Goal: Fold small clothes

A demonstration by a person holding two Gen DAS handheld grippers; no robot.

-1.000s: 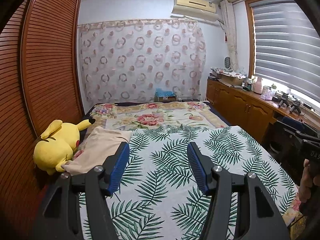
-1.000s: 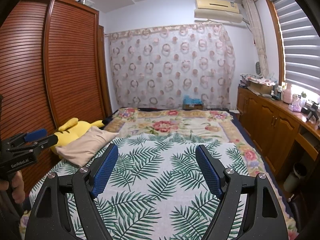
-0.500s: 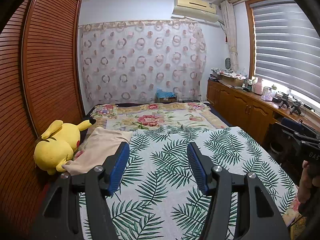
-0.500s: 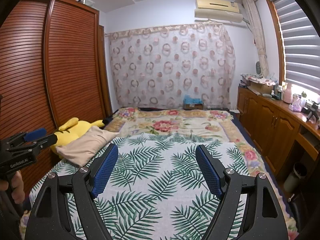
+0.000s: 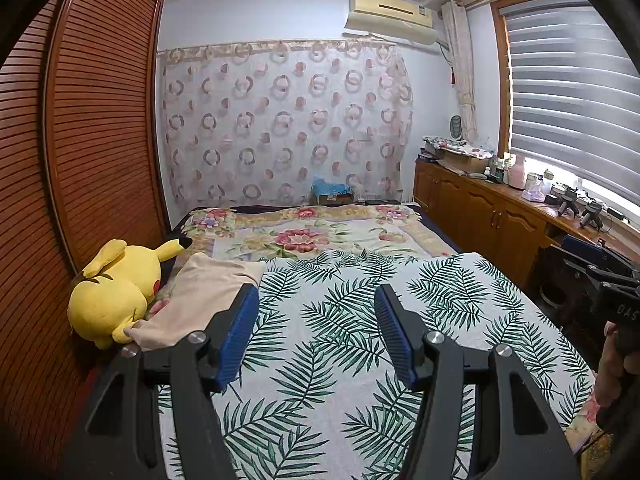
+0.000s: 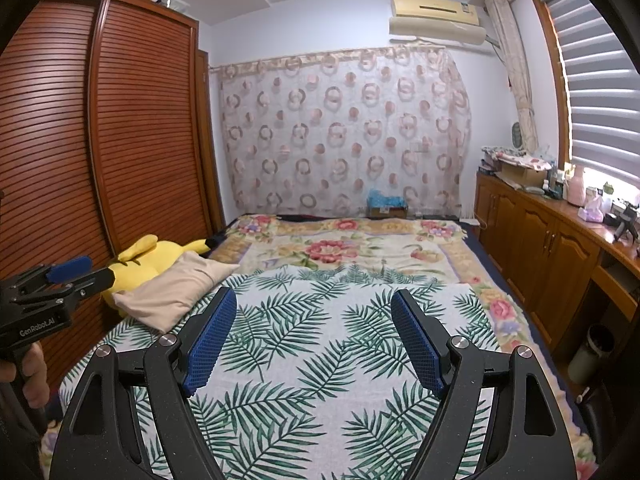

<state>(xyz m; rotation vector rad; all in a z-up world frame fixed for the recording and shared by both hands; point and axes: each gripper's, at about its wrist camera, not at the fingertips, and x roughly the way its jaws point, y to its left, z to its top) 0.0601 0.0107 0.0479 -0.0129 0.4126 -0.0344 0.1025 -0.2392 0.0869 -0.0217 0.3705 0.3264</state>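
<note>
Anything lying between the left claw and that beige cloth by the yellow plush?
Nothing: in the left wrist view only leaf-print bedspread separates the open left claw from the beige cloth.

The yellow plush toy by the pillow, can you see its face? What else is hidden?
- Yellow plush toy: face turned away in the left wrist view; the beige pillow covers its body in the right wrist view.
- Near end of the leaf-print sheet: hidden by the left hand-held gripper and right hand-held gripper.
- Small things on the wooden counter: too tiny.
</note>
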